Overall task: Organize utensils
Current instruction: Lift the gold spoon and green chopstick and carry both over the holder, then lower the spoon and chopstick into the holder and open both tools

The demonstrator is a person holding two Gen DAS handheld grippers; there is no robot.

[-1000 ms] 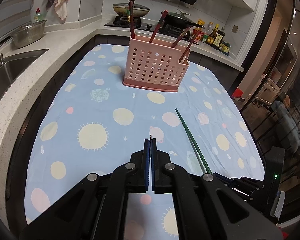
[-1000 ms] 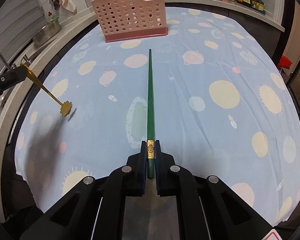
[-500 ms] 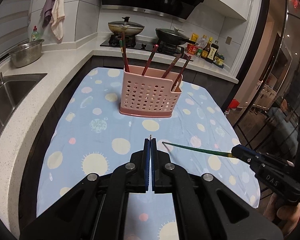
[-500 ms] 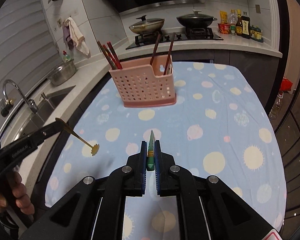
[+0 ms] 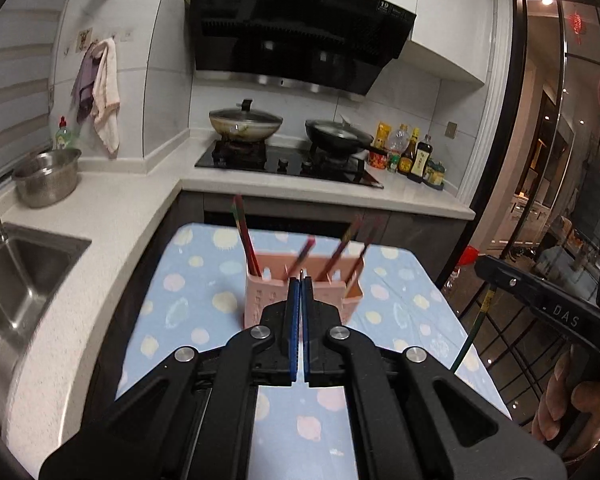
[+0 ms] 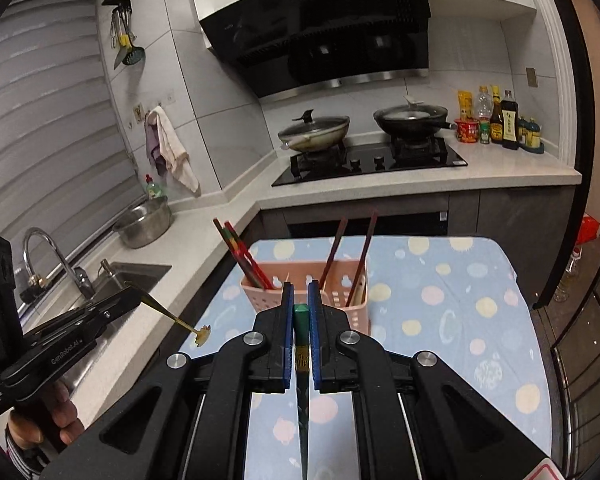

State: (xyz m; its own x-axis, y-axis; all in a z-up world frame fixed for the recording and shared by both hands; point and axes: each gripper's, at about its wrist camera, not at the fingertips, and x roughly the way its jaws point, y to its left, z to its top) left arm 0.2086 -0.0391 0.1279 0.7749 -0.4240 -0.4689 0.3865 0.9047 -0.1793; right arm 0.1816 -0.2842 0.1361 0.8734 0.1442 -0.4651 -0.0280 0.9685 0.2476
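Observation:
A pink perforated utensil holder (image 5: 256,300) (image 6: 346,290) stands on the table's blue dotted cloth (image 5: 196,280) (image 6: 440,280), with several red chopsticks (image 5: 244,236) (image 6: 236,252) leaning in it. My left gripper (image 5: 301,280) (image 6: 134,295) is shut on a thin gold fork (image 6: 180,318); its flower-shaped end hangs over the table's left edge. In the left wrist view only the fork's tip shows between the pads. My right gripper (image 6: 300,286) (image 5: 482,266) is shut on a green chopstick (image 6: 300,316) (image 5: 474,328), which hangs tip-down above the cloth. Both grippers hover short of the holder.
A steel sink (image 5: 24,272) with a tap (image 6: 40,248) and a steel bowl (image 5: 48,176) lie on the left counter. Behind the table are a hob with two pans (image 5: 246,124) (image 5: 338,134) and sauce bottles (image 6: 496,120). A glass door (image 5: 572,200) is on the right.
Both grippers have risen and tipped up toward the wall. The green chopstick left the cloth and swung from lying flat to hanging tip-down. The holder is nearer in both views.

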